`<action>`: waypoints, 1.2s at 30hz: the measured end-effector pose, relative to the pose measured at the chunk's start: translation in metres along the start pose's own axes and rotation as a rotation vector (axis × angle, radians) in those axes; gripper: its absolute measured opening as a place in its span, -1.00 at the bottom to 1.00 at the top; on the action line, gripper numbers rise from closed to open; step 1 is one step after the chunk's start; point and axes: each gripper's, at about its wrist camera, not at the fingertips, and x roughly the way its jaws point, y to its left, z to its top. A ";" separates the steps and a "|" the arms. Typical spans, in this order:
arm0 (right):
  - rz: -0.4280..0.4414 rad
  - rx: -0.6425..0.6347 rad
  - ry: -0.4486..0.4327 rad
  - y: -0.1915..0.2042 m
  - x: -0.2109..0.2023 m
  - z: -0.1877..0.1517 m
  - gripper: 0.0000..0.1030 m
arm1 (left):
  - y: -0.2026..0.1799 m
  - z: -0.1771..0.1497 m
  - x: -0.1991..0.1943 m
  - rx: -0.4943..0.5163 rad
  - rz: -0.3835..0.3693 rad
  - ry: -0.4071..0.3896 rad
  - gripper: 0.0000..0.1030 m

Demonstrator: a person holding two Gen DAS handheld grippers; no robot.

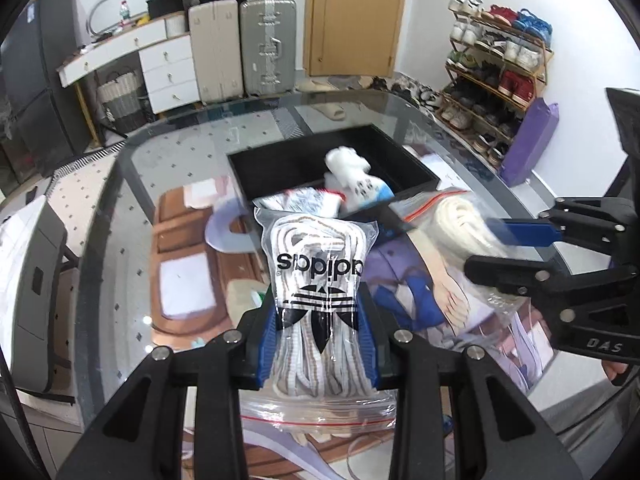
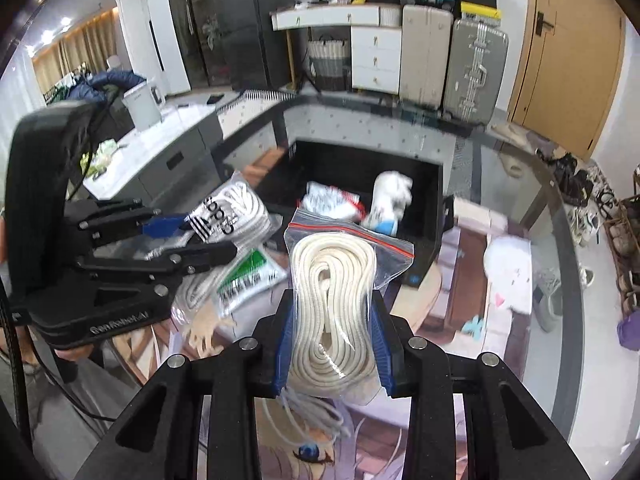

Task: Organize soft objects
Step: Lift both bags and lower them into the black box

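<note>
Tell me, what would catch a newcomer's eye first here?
Each handheld tool is clamped on a clear bag of coiled laces: the left tool holds the adidas-printed bag, the right tool a zip bag of cream laces. Just beyond them, on the glass table, sits a black tray already holding a few white soft items.

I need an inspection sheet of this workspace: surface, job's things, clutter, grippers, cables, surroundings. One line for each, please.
Surface: glass table over a printed mat.
Job's things: black tray holds a white sock bundle and a small packet; adidas lace bag; cream rope bag.
Clutter: green-printed packet on the table.
Grippers: left gripper shut on adidas lace bag; right gripper shut on cream rope bag.
Cables: black cable beside the left gripper.
Surroundings: suitcases, shoe rack, door.
</note>
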 end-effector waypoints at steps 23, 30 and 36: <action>-0.138 -0.013 -0.223 -0.019 0.045 0.071 -0.33 | 0.024 0.060 0.035 -0.146 0.088 -0.236 -0.34; -0.135 -0.017 -0.173 -0.032 0.085 0.065 -0.33 | 0.028 0.055 0.059 -0.157 0.098 -0.186 -0.34; -0.134 0.012 -0.171 -0.046 0.099 0.065 -0.33 | 0.026 0.061 0.067 -0.160 0.089 -0.190 -0.34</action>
